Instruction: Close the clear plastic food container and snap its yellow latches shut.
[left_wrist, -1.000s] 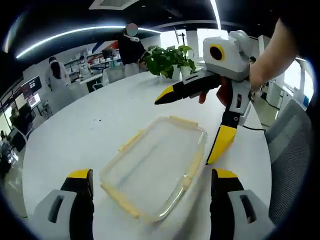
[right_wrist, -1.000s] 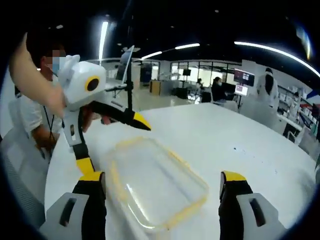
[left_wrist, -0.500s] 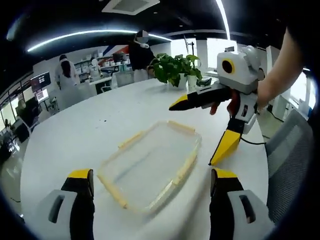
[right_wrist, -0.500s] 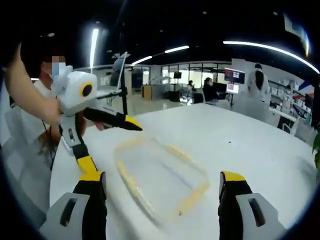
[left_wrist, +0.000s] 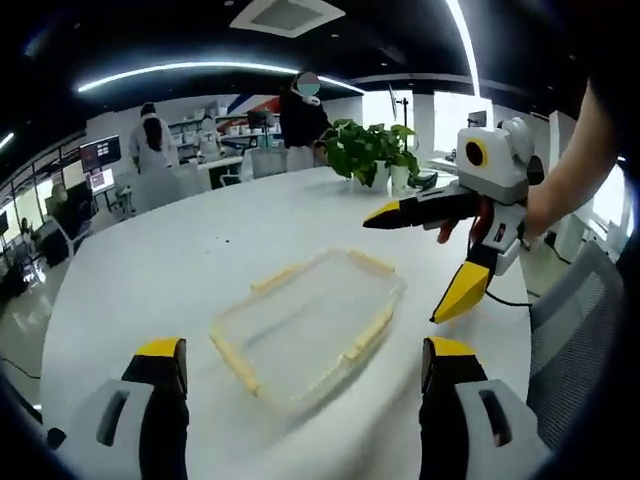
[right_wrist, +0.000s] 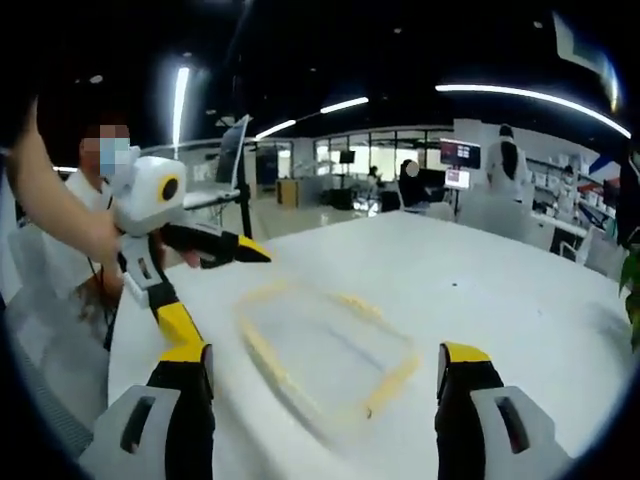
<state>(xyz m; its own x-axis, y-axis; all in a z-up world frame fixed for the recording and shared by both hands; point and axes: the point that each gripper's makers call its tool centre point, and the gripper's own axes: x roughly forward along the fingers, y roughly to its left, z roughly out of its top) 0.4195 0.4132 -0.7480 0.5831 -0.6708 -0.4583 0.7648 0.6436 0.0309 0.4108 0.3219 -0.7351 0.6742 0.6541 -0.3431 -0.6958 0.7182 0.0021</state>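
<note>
Left gripper (left_wrist: 300, 375): held above white table (left_wrist: 150, 270), jaws wide apart, holding nothing. Right gripper (left_wrist: 445, 255): raised off table at container's far side, jaws spread wide, empty; person's forearm (left_wrist: 570, 165) behind it. Clear container (left_wrist: 310, 325): flat on table, lid on, yellow latches (left_wrist: 365, 335) along edges; ahead of and between left jaws, untouched. Potted plant (left_wrist: 372, 152): far table edge.

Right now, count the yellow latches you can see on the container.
4. On the clear container: one on the far short edge, one on the near short edge, one on the left long side, one on the right.
</note>
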